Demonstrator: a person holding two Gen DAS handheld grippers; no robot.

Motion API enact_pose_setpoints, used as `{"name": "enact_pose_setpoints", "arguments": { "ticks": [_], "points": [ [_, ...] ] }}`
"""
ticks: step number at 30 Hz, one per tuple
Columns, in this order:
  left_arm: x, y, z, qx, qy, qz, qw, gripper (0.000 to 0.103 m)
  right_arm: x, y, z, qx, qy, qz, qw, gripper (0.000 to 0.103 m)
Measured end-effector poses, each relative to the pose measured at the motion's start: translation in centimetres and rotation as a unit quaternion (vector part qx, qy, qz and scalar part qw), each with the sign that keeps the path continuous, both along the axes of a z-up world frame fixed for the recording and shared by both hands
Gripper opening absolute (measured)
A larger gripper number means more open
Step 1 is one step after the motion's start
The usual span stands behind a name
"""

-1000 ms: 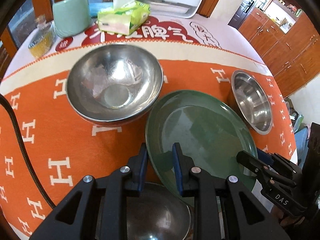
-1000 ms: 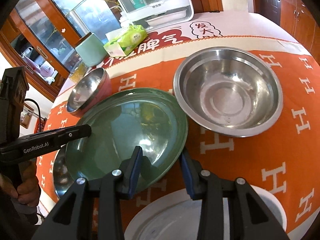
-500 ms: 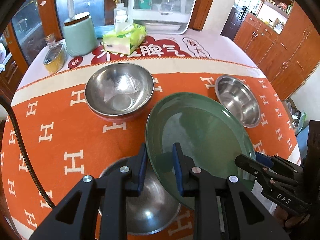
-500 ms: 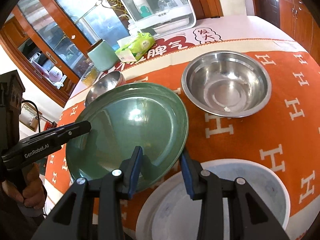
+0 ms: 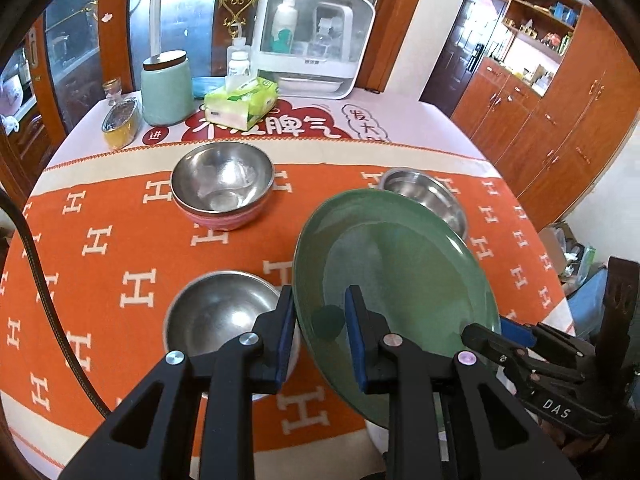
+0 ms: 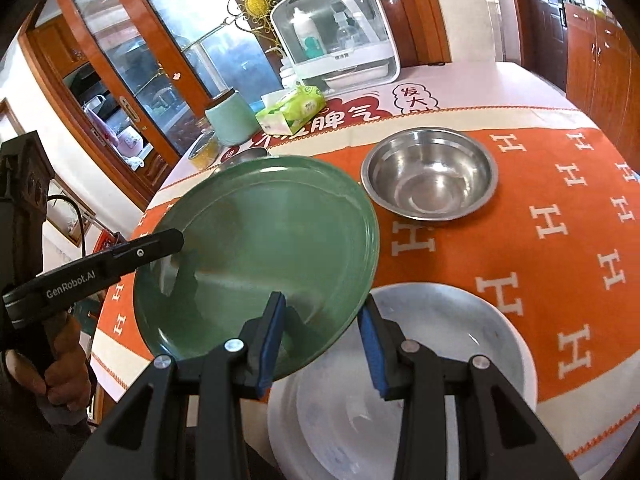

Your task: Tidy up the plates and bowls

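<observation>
Left wrist view: left hand-held gripper (image 5: 319,322) clamped on green plate (image 5: 400,280) rim, now lifted clear of bench (image 5: 100,272). Right wrist view: right hand-held gripper (image 6: 322,336) clamped on opposite rim, above white plate (image 6: 460,344); stacking likely next.

Green plate (image 5: 400,264), 3 silver bowls, a white plate (image 6: 460,344) at 5 o'clock, orange cloth (image 5: 120,240) patterned with cream H's.

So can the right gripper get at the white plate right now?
Probably not: the right gripper is shut on the green plate's rim, shared with the left gripper. The white plate lies uncovered below.
</observation>
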State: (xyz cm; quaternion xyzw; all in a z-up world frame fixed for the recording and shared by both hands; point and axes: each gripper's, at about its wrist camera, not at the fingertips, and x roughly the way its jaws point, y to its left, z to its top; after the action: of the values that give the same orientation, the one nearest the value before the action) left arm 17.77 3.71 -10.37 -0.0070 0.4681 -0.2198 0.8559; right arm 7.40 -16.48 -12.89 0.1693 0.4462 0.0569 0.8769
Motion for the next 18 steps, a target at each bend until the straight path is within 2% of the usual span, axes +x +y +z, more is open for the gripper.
{"name": "enact_pose_setpoints", "arguments": {
  "ticks": [10,18],
  "points": [
    [-4.2,-1.7,0.0,-0.011,0.009,-0.001,0.9999,0.022,-4.0,-1.5,0.3,-0.019,0.009,0.007,1.0,0.037],
    [-6.1,-3.8,-1.5,0.003,0.029,-0.013,0.9995,0.022,-6.2,-3.2,-0.8,-0.02,0.038,0.001,0.999,0.037]
  ]
}}
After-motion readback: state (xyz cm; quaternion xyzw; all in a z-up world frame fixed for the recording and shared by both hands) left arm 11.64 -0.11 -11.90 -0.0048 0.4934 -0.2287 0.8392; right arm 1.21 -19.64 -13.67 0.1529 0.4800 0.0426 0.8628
